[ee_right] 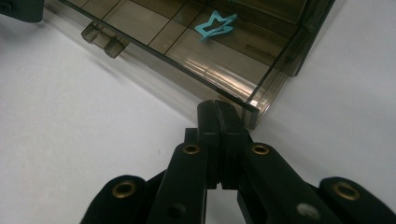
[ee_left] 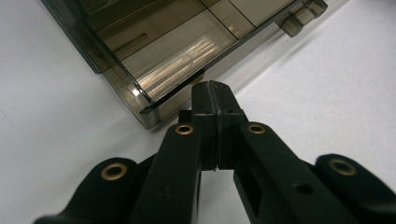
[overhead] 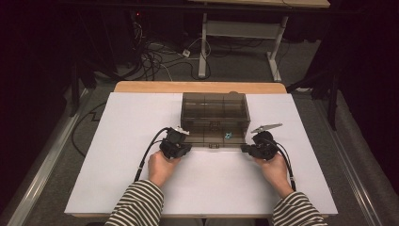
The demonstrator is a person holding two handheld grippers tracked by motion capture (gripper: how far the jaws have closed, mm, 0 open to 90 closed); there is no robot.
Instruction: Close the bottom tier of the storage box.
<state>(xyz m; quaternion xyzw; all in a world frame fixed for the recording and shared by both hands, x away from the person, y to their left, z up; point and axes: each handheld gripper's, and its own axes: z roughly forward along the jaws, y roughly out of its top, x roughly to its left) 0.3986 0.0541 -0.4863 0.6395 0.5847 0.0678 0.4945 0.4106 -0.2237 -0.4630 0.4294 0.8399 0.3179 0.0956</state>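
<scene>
A smoky clear compartment box (overhead: 214, 109) lies open in the middle of the table, its front half (overhead: 207, 137) flat toward the person. A small blue star-shaped clip (overhead: 227, 135) rests in a compartment of that front half (ee_right: 215, 25). My left gripper (overhead: 187, 148) is shut, its tips (ee_left: 215, 88) right at the front half's near-left corner (ee_left: 148, 112). My right gripper (overhead: 244, 148) is shut too, its tips (ee_right: 218, 106) against the near-right corner (ee_right: 252, 108). I see nothing held between either pair of jaws.
White paper (overhead: 117, 155) covers the wooden table (overhead: 141, 86). Two latch tabs (overhead: 214, 146) stick out of the box's near edge between the grippers. Cables trail from both grippers toward the person. Floor cables and a desk frame (overhead: 203, 42) lie beyond the table.
</scene>
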